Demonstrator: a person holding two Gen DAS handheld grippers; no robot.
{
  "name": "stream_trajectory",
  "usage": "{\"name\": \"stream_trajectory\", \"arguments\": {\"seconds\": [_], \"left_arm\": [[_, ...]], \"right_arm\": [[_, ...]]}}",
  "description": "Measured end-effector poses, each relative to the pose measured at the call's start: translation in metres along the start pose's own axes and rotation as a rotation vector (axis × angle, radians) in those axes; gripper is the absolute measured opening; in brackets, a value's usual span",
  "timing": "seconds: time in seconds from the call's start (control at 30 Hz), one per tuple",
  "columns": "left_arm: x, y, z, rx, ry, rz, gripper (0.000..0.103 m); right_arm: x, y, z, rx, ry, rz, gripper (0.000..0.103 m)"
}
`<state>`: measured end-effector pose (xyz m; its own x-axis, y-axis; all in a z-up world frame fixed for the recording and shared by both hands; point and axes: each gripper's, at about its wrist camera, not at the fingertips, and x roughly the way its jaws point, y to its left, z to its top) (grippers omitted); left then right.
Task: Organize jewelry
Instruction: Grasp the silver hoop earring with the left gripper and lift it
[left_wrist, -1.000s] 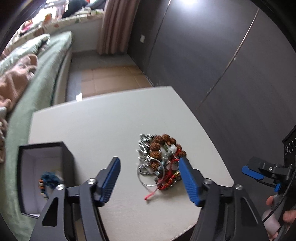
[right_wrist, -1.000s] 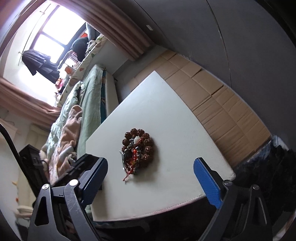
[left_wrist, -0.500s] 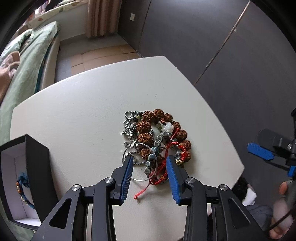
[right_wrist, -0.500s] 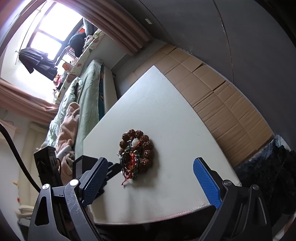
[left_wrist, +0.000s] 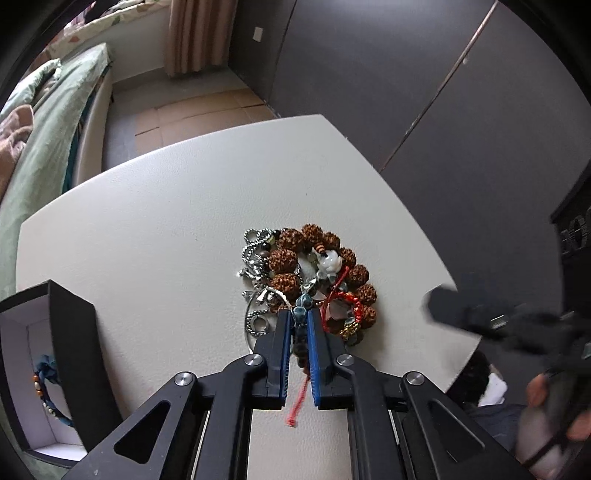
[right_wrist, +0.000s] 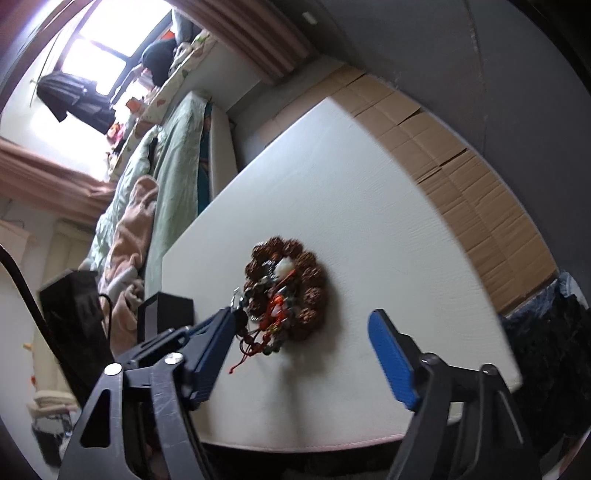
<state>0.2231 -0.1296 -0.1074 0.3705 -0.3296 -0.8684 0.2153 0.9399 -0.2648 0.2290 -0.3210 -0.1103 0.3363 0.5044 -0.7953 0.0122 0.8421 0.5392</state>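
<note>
A tangled pile of jewelry (left_wrist: 314, 280) lies on the white table (left_wrist: 177, 206): a brown bead bracelet, silver chains, a red cord bracelet and a dark bead strand. My left gripper (left_wrist: 300, 321) is shut on the dark bead strand (left_wrist: 300, 314) at the pile's near edge. A black box (left_wrist: 55, 369) with a white lining stands at the left and holds a blue bracelet (left_wrist: 42, 373). My right gripper (right_wrist: 306, 343) is open above the table's near edge, beside the pile (right_wrist: 288, 291); the left gripper's fingers (right_wrist: 218, 339) show at the pile.
A bed with green and pink bedding (right_wrist: 147, 192) runs along the table's far left side. Dark wardrobe doors (left_wrist: 406, 74) stand behind the table. Cardboard covers the floor (right_wrist: 461, 155) to the right. The right gripper shows blurred in the left wrist view (left_wrist: 498, 325).
My left gripper has moved down to the pile and closed on the dark bead strand. My right gripper has come closer to the pile and stays open.
</note>
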Motion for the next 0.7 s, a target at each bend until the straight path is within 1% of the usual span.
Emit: {"name": "stream_trajectory", "arguments": {"seconds": [0.03, 0.07, 0.2, 0.33, 0.37, 0.43, 0.5, 0.53, 0.57, 0.63, 0.7], "left_arm": [[-0.002, 0.003, 0.0, -0.011, -0.002, -0.009, 0.009], [-0.002, 0.005, 0.001, -0.02, 0.001, -0.017, 0.009], [0.007, 0.016, 0.001, -0.07, 0.036, -0.053, 0.009], [0.015, 0.023, 0.0, -0.105, 0.063, -0.091, 0.009], [0.017, 0.025, 0.0, -0.117, 0.071, -0.101, 0.009], [0.02, 0.029, -0.001, -0.135, 0.078, -0.103, 0.009], [0.022, 0.032, 0.0, -0.138, 0.078, -0.089, 0.009], [0.022, 0.033, 0.001, -0.138, 0.076, -0.087, 0.009], [0.021, 0.034, 0.001, -0.139, 0.073, -0.088, 0.009], [0.019, 0.035, 0.002, -0.145, 0.067, -0.101, 0.008], [0.015, 0.035, 0.003, -0.141, 0.06, -0.108, 0.008]], "right_arm": [[0.004, 0.002, -0.001, -0.005, 0.009, -0.001, 0.065], [0.008, 0.005, -0.001, -0.011, 0.017, -0.005, 0.064], [0.022, 0.012, -0.001, -0.021, 0.039, -0.018, 0.062], [0.036, 0.012, 0.0, -0.004, 0.07, -0.022, 0.048], [0.038, 0.012, 0.001, -0.002, 0.075, -0.028, 0.046], [0.041, 0.014, 0.001, -0.012, 0.071, -0.06, 0.045], [0.04, 0.017, 0.001, -0.03, 0.063, -0.077, 0.045], [0.04, 0.019, 0.001, -0.039, 0.057, -0.086, 0.04], [0.039, 0.019, 0.001, -0.048, 0.055, -0.091, 0.03], [0.039, 0.02, 0.001, -0.053, 0.065, -0.088, 0.014], [0.037, 0.019, 0.001, -0.056, 0.065, -0.101, 0.014]]}}
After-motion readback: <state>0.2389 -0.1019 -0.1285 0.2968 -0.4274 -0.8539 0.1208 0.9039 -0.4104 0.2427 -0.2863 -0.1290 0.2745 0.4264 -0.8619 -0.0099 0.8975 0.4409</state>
